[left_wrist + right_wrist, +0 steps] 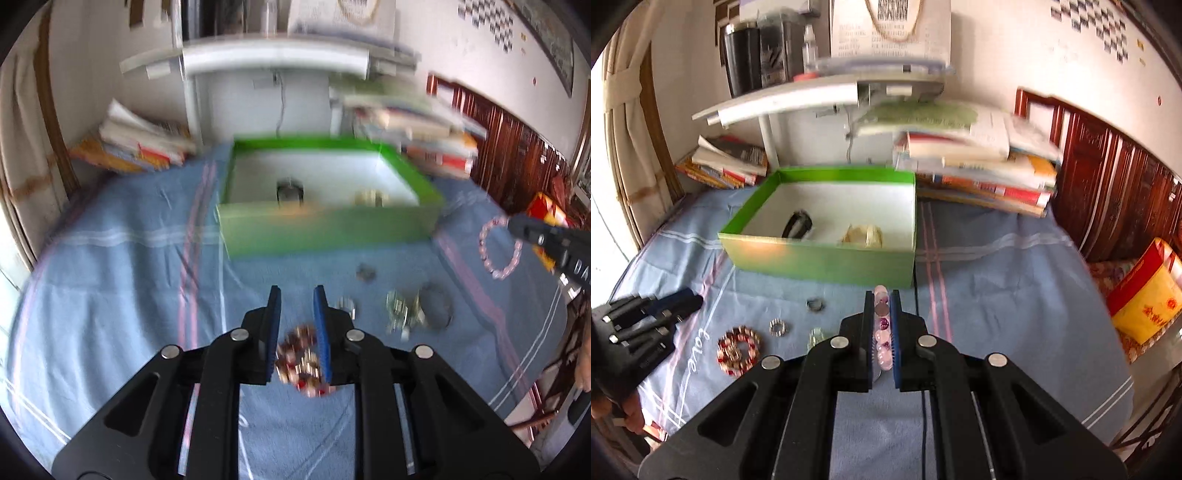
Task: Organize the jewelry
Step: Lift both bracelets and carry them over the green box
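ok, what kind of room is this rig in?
Likely a bedroom: a blue striped bedsheet as the work surface, a carved wooden headboard beside it, stacked books and a white shelf against the wall.

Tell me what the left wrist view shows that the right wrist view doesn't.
Left wrist only: the pink bead bracelet hanging as a full loop from the right gripper, and a dark bangle on the cloth. Right wrist only: those beads pinched between its fingers, a black tumbler on the shelf. Both: the green box, the red-and-gold bracelet.
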